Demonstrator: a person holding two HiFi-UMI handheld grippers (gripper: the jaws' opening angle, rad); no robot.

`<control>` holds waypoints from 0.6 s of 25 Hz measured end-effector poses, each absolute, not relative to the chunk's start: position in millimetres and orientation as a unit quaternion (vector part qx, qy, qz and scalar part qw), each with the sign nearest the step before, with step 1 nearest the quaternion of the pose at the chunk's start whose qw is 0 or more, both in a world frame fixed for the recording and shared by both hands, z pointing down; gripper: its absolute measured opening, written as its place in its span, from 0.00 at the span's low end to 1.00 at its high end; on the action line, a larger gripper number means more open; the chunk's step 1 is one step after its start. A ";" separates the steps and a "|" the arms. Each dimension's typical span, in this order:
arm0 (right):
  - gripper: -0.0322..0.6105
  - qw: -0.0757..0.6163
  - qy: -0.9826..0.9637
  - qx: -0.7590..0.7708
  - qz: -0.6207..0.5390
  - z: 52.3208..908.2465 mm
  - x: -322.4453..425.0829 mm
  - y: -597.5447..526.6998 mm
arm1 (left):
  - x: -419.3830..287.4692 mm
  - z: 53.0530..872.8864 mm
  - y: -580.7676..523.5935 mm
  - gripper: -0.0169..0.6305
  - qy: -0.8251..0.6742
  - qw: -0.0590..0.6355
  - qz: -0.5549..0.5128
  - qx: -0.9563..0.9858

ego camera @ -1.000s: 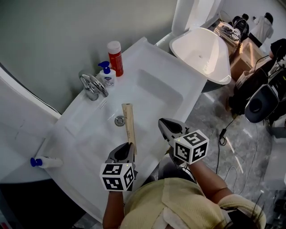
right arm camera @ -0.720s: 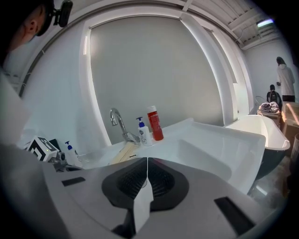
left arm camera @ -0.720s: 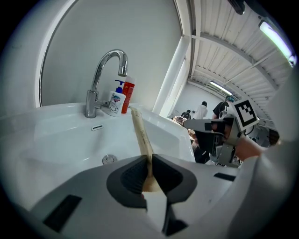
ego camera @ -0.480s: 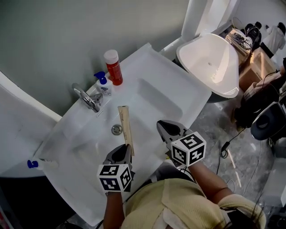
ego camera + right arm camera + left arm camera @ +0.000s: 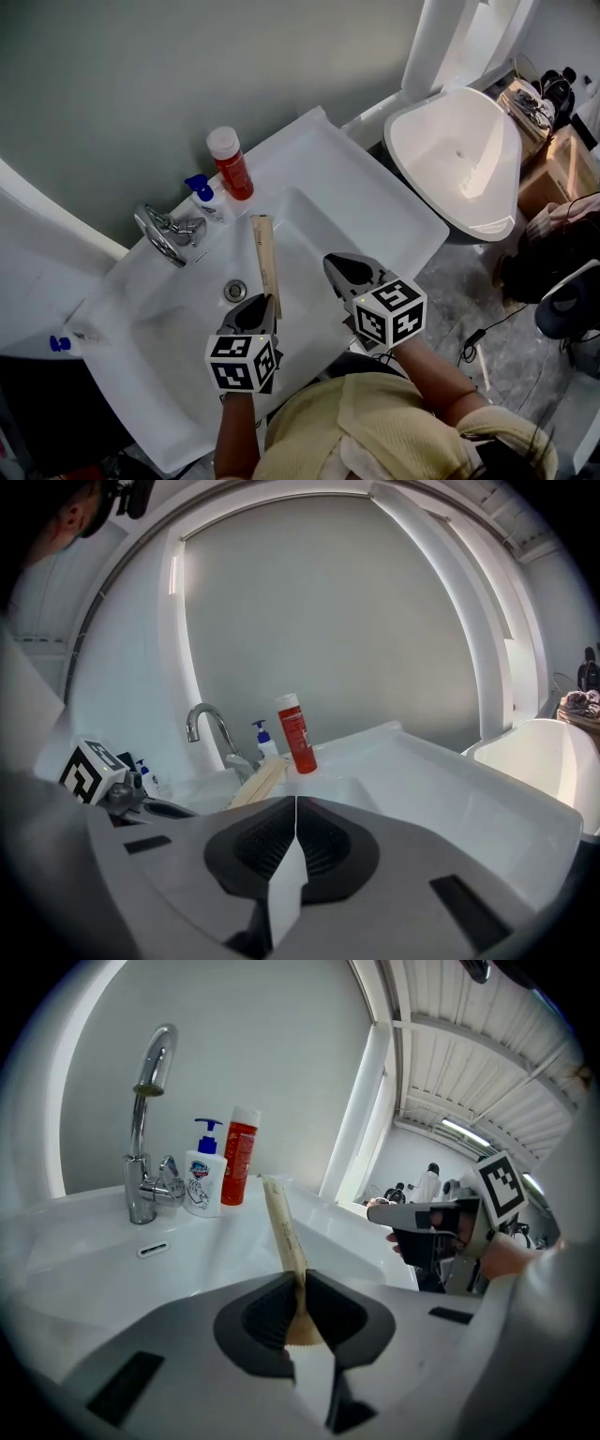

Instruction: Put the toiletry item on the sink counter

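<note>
The left hand-held gripper is positioned over the front part of the basin, jaws pinching the crimped end of a long, flat, beige toiletry tube. The tube projects away from the person over the basin, with its far end pointing towards the back ledge. The right hand-held gripper is located just beside it, to the right, also over the basin; its jaws are pressed together with nothing between them. Both are carried above the white moulded sink counter. A round metal drain sits in the basin floor, left of the tube. On the back ledge stand a chrome curved tap, then a small white soap bottle with a blue pump, then a red cylindrical bottle with a white cap, each close beside the next. A plain grey wall rises behind the ledge. To the right of the counter, well apart, is a white toilet bowl.
</note>
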State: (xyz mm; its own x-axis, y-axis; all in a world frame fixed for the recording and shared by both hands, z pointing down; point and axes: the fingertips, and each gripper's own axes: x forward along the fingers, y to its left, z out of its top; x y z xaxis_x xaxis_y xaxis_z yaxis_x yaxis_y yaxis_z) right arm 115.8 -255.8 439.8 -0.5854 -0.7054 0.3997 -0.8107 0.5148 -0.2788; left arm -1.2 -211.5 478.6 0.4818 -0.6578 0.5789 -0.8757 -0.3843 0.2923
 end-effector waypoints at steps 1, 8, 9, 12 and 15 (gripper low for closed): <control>0.09 0.118 -0.864 0.436 0.222 440.0 118.8 -261.6 | 2.9 479.3 -216.9 0.13 -0.476 0.290 0.189 0.808; 0.09 0.122 -0.873 0.415 0.227 447.3 137.9 -290.9 | 27.4 484.5 -247.9 0.13 -0.491 0.291 0.196 0.797; 0.09 0.123 -0.874 0.412 0.226 448.2 140.2 -294.5 | 30.0 485.3 -252.4 0.13 -0.493 0.291 0.197 0.796; 0.09 0.126 -0.876 0.406 0.229 451.3 146.1 -305.4 | 37.6 486.5 -266.6 0.13 -0.499 0.295 0.195 0.792; 0.09 0.125 -0.877 0.401 0.231 452.9 150.4 -314.4 | 45.9 485.5 -279.4 0.13 -0.501 0.293 0.193 0.791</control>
State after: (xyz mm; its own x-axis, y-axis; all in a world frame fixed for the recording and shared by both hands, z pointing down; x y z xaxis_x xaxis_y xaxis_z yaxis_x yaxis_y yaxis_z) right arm 150.4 -314.4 452.9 -0.6465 -0.6461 0.4056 -0.7621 0.5707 -0.3056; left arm 45.9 -279.4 485.5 0.4238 -0.6791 0.5994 -0.9057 -0.3270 0.2699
